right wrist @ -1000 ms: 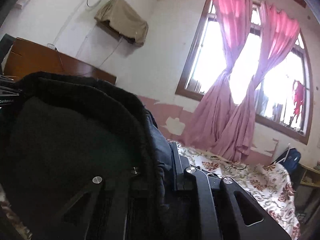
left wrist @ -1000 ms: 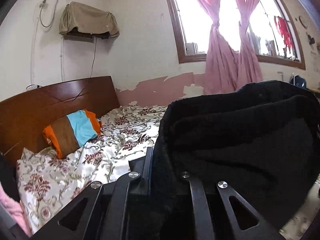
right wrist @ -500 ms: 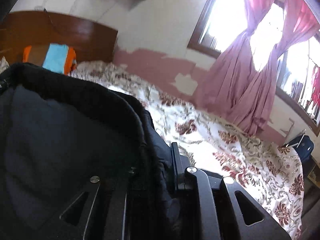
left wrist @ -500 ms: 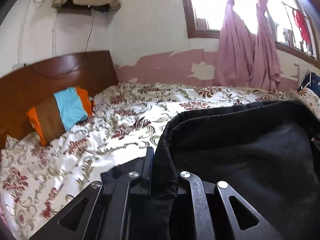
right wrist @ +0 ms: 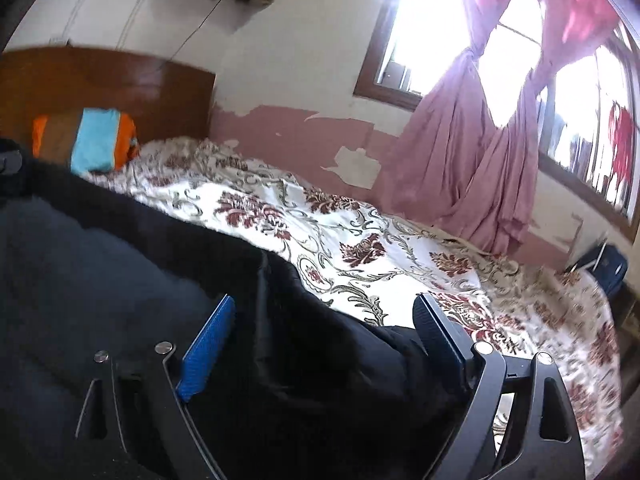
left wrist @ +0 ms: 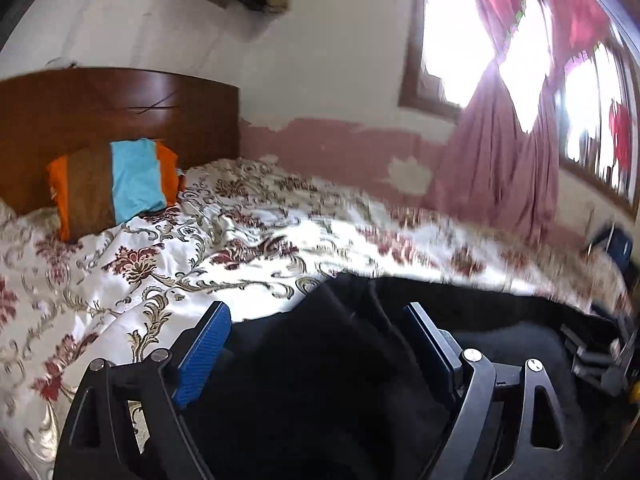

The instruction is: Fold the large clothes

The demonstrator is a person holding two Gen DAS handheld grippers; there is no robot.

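Note:
A large black garment (left wrist: pixel 328 380) lies on the floral bed sheet (left wrist: pixel 248 240), spread low across the near part of the bed; it also shows in the right wrist view (right wrist: pixel 120 280). My left gripper (left wrist: pixel 316 312) is open, its blue-padded fingers (left wrist: pixel 204 352) wide apart over the garment's left edge. My right gripper (right wrist: pixel 324 304) is open too, its fingers (right wrist: pixel 208 344) astride the garment's right edge. The cloth lies loose between both pairs of jaws. The right gripper's body shows at the far right of the left wrist view (left wrist: pixel 600 364).
An orange, brown and blue pillow (left wrist: pixel 112 184) leans on the wooden headboard (left wrist: pixel 120 112). Pink curtains (right wrist: pixel 472 184) hang at the window behind the bed. A dark blue bag (right wrist: pixel 608 264) stands beyond the bed's far right corner.
Both grippers came down from chest height to the bed with the garment, then opened and let go of it. The garment now lies on the sheet.

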